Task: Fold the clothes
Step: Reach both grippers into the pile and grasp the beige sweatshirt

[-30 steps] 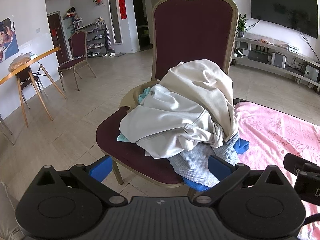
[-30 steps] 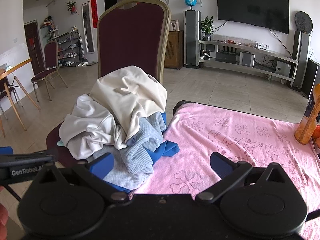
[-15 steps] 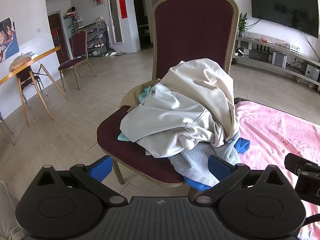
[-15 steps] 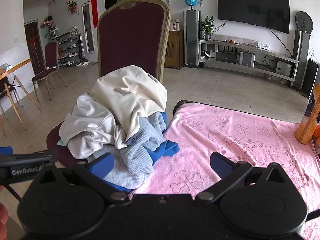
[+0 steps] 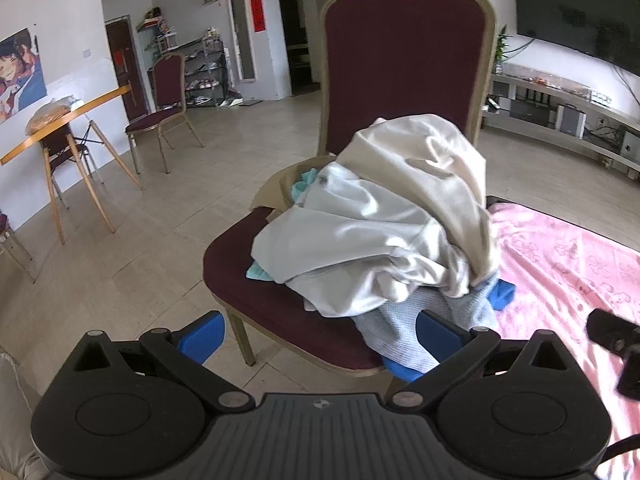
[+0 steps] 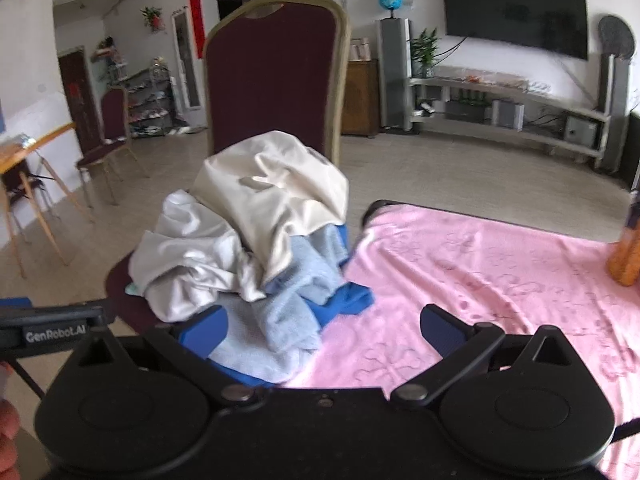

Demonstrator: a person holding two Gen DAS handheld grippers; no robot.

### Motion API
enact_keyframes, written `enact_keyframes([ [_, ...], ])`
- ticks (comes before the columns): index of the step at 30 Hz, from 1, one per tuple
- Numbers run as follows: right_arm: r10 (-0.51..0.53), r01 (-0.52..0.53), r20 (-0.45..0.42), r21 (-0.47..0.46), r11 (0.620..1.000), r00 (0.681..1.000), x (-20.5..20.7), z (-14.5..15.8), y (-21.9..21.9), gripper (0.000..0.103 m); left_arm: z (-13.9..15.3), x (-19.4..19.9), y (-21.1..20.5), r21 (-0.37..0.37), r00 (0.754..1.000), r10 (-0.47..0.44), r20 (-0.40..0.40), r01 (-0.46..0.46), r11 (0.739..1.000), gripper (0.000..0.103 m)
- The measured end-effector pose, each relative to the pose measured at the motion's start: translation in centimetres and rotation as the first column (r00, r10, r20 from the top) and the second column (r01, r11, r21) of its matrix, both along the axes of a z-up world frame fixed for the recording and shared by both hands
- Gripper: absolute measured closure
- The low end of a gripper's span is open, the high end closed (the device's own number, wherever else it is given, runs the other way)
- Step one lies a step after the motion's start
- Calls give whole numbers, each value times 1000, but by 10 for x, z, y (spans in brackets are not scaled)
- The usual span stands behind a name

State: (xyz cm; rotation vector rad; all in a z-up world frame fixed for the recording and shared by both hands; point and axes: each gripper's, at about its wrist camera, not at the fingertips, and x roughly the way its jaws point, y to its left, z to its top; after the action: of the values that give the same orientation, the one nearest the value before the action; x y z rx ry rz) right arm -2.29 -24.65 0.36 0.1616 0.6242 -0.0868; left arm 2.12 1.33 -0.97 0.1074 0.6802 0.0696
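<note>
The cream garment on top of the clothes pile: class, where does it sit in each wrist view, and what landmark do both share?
Left wrist view: cream garment right of centre, capping the pile.
Right wrist view: cream garment left of centre, upper half.
Shared landmark: the maroon chair back directly behind it.

One piece of lettering I can read: "GenRobot.AI", in pale letters on the black bar of my left gripper [image 6: 52, 330], seen from my right wrist view low at the left edge, just left of the maroon chair [image 6: 272, 80] seat. Up on the wall behind that chair hang red banners [image 6: 195, 16], one to each side of the dark doorway; there are marks on them, too blurred for me to read. From my left wrist view, well left of the chair, a cartoon poster [image 5: 20, 72] on the white wall shows no legible words.
</note>
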Motion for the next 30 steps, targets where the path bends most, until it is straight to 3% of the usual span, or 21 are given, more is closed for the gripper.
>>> enact_keyframes([
  [7, 58, -57, 33, -31, 998, 998, 58, -2, 10, 0, -4, 35, 20, -20, 999, 46, 14, -46, 999, 0],
  [10, 88, -89, 17, 38, 995, 996, 92, -7, 8, 1, -8, 53, 26, -32, 999, 34, 14, -34, 999, 1],
  [12, 121, -120, -10, 94, 988, 993, 113, -14, 6, 10, -10, 63, 28, -43, 1000, 28, 8, -28, 999, 1],
  [14, 163, -154, -53, 143, 978, 985, 135, -23, 6, 35, -14, 73, 28, -40, 999, 32, 4, -32, 999, 1],
  [21, 183, -140, -163, 241, 960, 970, 182, -55, 9, 63, -27, 95, 30, -35, 999, 32, -25, -33, 999, 1],
  [22, 189, -144, -164, 249, 958, 968, 185, -57, 10, 76, -28, 97, 31, -35, 999, 32, -28, -33, 999, 1],
  [23, 183, -141, -154, 247, 959, 971, 185, -53, 11, 97, -30, 99, 31, -34, 999, 32, -32, -34, 999, 1],
  [26, 169, -144, -97, 230, 963, 981, 183, -38, 15, 97, -26, 98, 37, -37, 999, 45, -20, -46, 998, 1],
  [30, 123, -133, 58, 213, 968, 991, 184, 17, 16, 98, -5, 90, 45, -41, 998, 60, 16, -59, 997, 1],
])
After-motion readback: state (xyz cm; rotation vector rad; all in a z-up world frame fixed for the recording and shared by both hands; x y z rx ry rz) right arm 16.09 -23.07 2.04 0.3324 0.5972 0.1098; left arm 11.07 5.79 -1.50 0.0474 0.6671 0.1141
